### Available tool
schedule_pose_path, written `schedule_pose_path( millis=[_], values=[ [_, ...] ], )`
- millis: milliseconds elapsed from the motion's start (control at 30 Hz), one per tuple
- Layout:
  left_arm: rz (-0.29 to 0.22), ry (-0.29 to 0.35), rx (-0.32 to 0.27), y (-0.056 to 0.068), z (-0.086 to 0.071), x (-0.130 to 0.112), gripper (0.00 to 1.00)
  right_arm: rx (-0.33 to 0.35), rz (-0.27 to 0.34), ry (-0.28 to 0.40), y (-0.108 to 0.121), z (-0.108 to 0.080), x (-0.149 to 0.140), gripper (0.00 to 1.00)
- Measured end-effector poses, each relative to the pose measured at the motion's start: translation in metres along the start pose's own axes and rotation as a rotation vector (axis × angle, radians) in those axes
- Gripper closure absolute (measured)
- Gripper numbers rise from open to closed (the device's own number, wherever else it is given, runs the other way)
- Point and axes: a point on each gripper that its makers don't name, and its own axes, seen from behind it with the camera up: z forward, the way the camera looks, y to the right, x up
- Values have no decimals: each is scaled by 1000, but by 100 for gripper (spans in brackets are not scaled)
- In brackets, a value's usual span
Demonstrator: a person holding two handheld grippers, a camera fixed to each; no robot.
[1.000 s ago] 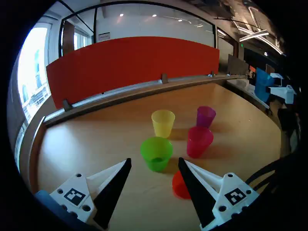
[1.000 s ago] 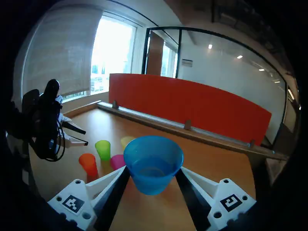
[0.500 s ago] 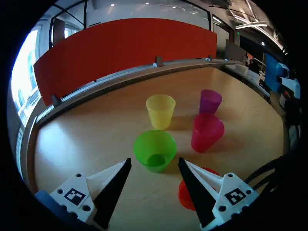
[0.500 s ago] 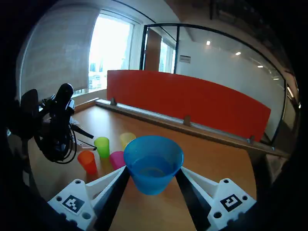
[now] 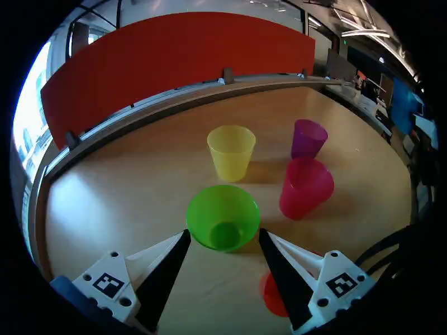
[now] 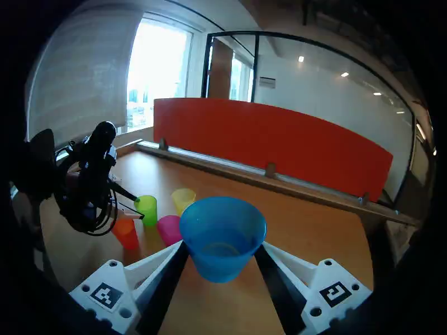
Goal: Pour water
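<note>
while the right gripper clamps the blue cup by its sides, lifted over the table with a little water low in it, the left gripper stands open. its tips flank the near wall of the green cup and do not seem to press on it. the green cup looks empty and light, so the main risk, as i judge it, is a clumsy close: one finger meeting it first would shove or tip it toward the yellow cup or the pink cup close behind. the orange cup sits partly under one left finger and could be knocked if that hand drops or swings. the blue cup tapers downward, so a loose squeeze may let it slip or twist once tilted. tilting too fast, or from too far off, would put water on the table or in a neighbour such as the purple cup, since all stand close together. which cup is meant to take the water i cannot tell.
</note>
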Motion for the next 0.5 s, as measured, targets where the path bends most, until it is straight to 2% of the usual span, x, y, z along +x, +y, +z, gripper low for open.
schedule_pose_path(
  millis=[500],
  values=[
    [26, -12, 3, 0, 16, 7, 9, 2, 3, -6, 3, 2, -4, 15]
  ],
)
